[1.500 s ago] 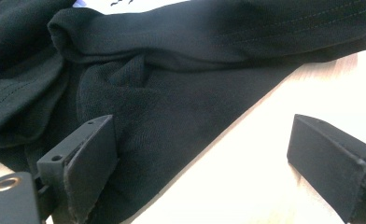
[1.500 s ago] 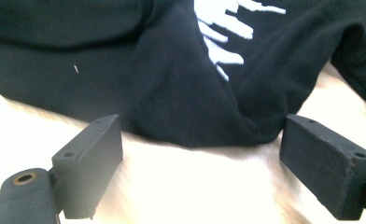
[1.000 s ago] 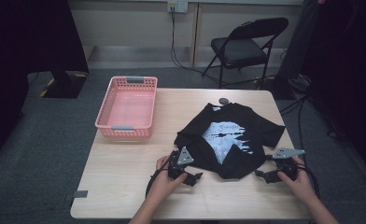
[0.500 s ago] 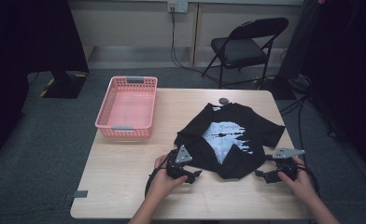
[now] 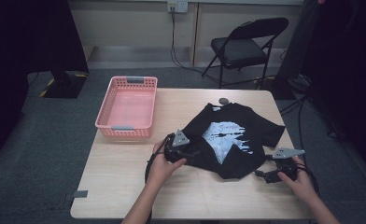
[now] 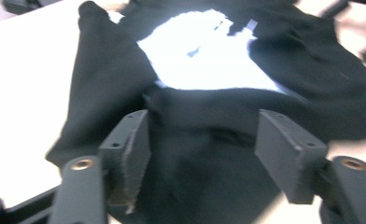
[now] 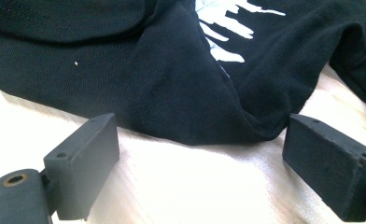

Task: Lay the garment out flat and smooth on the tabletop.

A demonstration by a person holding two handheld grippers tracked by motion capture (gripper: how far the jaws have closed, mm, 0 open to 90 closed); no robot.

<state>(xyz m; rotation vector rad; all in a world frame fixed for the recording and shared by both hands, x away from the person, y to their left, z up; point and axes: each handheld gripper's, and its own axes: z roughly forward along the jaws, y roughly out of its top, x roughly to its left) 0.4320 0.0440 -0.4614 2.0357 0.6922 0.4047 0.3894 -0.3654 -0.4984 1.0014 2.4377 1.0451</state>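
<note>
Left gripper [image 5: 193, 153] fingers spread wide over the black printed cotton T-shirt [image 5: 232, 135]; right gripper [image 5: 260, 175] fingers released at its near hem, bare bench [image 5: 125, 186] beside.

The high view looks forward and down on the whole table [image 5: 125, 186] from above the person's side. Each gripper view sits low, very close to the black T-shirt [image 5: 232, 140], looking along its jaws. All three views share this shirt [image 6: 209, 154] [image 7: 172, 93].

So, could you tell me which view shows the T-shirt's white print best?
The high view: the whole white print on the T-shirt shows. The left gripper view overexposes it; the right gripper view catches its streaked edge.
</note>
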